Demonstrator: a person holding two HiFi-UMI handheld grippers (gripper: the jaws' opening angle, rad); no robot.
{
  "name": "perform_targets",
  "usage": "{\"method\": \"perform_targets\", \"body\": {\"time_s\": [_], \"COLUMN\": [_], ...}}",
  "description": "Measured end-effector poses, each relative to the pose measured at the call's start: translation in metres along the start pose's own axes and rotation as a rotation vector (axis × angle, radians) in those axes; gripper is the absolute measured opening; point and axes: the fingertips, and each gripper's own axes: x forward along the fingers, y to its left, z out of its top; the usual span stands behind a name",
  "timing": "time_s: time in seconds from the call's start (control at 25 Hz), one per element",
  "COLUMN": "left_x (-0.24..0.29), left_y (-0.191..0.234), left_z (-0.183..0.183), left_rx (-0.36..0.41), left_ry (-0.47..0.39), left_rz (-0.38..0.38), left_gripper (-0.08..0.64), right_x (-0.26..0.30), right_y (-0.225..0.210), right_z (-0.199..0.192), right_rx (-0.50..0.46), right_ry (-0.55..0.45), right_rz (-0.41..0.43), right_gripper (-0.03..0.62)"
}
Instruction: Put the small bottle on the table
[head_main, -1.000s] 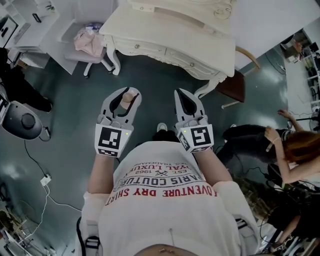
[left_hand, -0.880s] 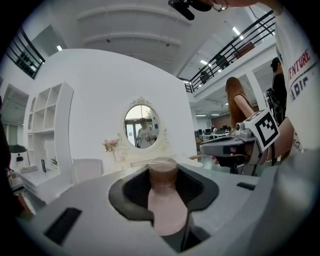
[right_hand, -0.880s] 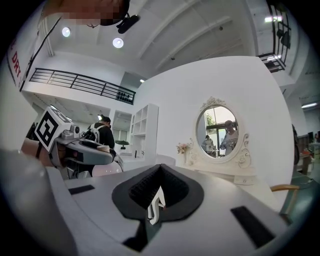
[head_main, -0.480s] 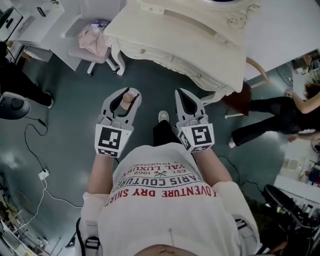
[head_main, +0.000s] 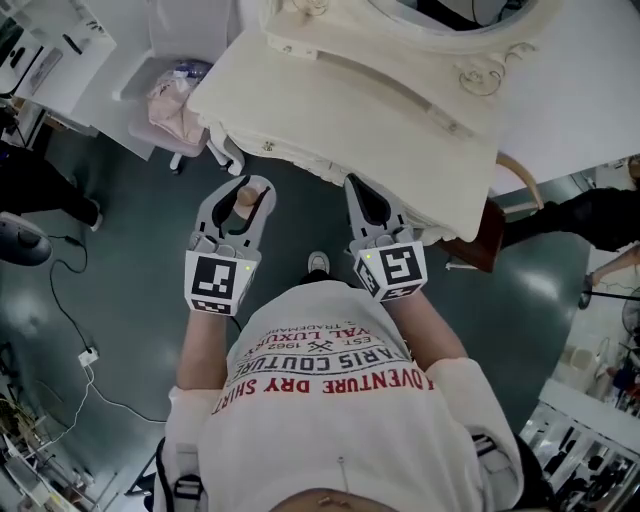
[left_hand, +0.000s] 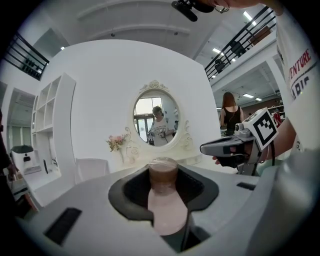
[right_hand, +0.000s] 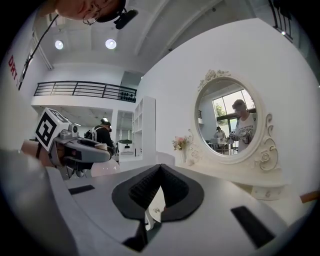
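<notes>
A small pink bottle (head_main: 243, 203) with a brown cap stands between the jaws of my left gripper (head_main: 248, 188), which is shut on it. In the left gripper view the bottle (left_hand: 165, 205) fills the gap between the dark pads, cap (left_hand: 163, 172) pointing toward the mirror. My right gripper (head_main: 358, 185) is level with it on the right, its jaws together and holding nothing. The right gripper view shows its pads meeting at the tip (right_hand: 159, 172), with the left gripper (right_hand: 82, 150) beside it. Both grippers hang at the front edge of the cream dressing table (head_main: 340, 70).
An oval mirror (left_hand: 157, 120) and a small vase of flowers (left_hand: 116, 142) stand on the table. At the table's left is a white chair with pink cloth (head_main: 175, 95); at its right a brown wooden chair (head_main: 482, 235). Cables (head_main: 85, 355) lie on the floor.
The table has come nearer; both grippers, earlier over bare floor, now reach its front edge. The left gripper still holds the bottle and the right stays shut.
</notes>
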Motion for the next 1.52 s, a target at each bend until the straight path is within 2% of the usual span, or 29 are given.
{"method": "perform_targets", "body": {"time_s": [0.36, 0.68, 1.08, 1.32, 1.52], "left_x": [0.104, 0.166, 0.268, 0.324, 0.360], "left_y": [0.023, 0.059, 0.122, 0.158, 0.169], "left_z": [0.013, 0.003, -0.014, -0.040, -0.069], "left_rx": [-0.011, -0.011, 0.010, 0.006, 0.009], "left_ry": [0.019, 0.070, 0.096, 0.138, 0.161], "left_rz": [0.036, -0.022, -0.215, -0.301, -0.391], "left_gripper": [0.137, 0.137, 0.137, 0.137, 0.137], "right_x": [0.064, 0.121, 0.210, 0.256, 0.278], "right_y": [-0.086, -0.120, -0.166, -0.191, -0.208], "right_z": [-0.005, -0.012, -0.024, -0.040, -0.064], "right_rx": [0.016, 0.044, 0.105, 0.119, 0.143], "right_ry": [0.029, 0.049, 0.081, 0.120, 0.171], "right_rz": [0.027, -0.014, -0.175, -0.272, -0.353], "right_gripper": [-0.001, -0.001, -0.001, 0.000, 0.000]}}
